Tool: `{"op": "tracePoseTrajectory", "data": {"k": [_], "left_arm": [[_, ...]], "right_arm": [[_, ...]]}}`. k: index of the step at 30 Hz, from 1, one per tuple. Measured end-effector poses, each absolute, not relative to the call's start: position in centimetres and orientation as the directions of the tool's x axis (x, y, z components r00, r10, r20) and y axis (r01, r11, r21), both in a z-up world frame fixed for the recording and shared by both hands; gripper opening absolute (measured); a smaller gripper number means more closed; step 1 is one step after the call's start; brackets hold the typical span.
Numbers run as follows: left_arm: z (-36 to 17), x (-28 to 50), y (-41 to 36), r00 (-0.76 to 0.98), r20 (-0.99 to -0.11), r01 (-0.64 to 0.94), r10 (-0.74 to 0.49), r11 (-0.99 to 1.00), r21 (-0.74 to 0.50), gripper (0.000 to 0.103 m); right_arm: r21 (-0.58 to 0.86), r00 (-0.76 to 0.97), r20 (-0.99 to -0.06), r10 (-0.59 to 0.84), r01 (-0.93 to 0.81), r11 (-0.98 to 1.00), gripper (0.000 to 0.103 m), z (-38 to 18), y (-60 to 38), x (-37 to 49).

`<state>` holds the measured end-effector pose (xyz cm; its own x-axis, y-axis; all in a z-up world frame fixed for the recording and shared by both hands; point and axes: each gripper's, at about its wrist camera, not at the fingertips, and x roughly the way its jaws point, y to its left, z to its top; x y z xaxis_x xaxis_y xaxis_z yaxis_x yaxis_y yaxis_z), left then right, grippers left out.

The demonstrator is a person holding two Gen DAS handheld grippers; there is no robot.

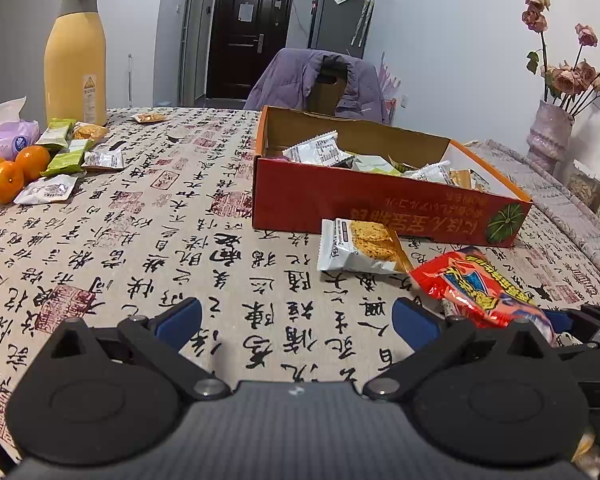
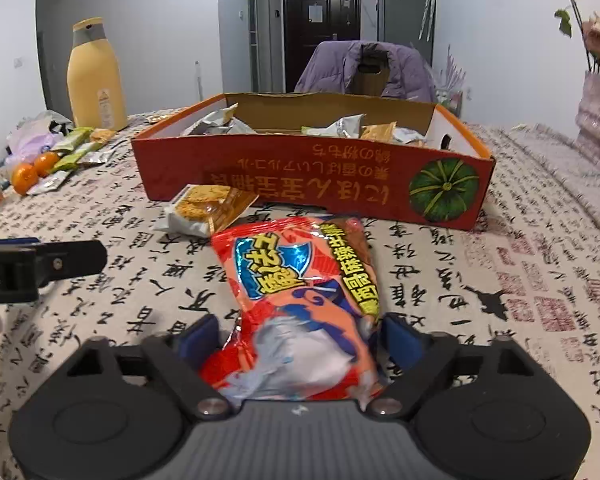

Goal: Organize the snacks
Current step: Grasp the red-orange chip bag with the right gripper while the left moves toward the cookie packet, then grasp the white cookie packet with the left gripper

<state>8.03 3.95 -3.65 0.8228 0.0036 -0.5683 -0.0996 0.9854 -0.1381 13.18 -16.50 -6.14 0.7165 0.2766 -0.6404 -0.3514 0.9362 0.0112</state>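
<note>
box [image 2: 312, 176]: holding several packets already
right tongs [image 2: 300, 344]: closing around red bag [image 2: 300, 280]
left tongs [image 1: 296, 320]: hanging open, empty
desk [image 1: 140, 240]: packets still waiting

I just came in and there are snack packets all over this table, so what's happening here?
Someone with a handheld gripper in each hand is sorting snacks into the red cardboard box, which already holds several packets. The right gripper has its jaws around the near end of a red snack bag lying on the tablecloth. The left gripper is open with nothing between its jaws. A cracker packet lies before the box; more packets wait beside the tangerines.
</note>
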Motion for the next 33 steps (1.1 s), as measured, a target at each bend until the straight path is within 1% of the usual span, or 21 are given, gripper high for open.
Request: {"op": "tracePoseTrajectory", "data": {"k": [6,8,15,23,33], "left_arm": [[-3.8,8.1,3.9,0.819,-0.574,-0.102,0.003,0.985,-0.14,0.103],[-3.8,8.1,3.9,0.819,-0.574,-0.102,0.003,0.985,-0.14,0.103],[-3.7,8.4,3.6,0.816,-0.578,-0.102,0.005,0.986,-0.135,0.103],[-3.4,9.7,2.7,0.814,-0.581,-0.087,0.001,0.989,-0.12,0.103],[-2.3,13.2,0.7,0.817,-0.576,-0.068,0.027,0.996,-0.05,0.103]], "right_arm": [[0.017,0.725,-0.625,0.289,-0.358,0.934,0.07,-6.0,-16.9,13.0],[0.025,0.732,-0.613,0.297,-0.358,0.933,0.065,-5.9,-17.1,12.9],[0.049,0.767,-0.572,0.291,-0.323,0.945,0.064,-5.2,-19.1,12.9],[0.059,0.813,-0.539,0.219,-0.223,0.973,0.064,-4.6,-22.4,13.7],[0.07,0.843,-0.52,0.138,-0.119,0.99,0.064,-4.4,-25.9,15.1]]}}
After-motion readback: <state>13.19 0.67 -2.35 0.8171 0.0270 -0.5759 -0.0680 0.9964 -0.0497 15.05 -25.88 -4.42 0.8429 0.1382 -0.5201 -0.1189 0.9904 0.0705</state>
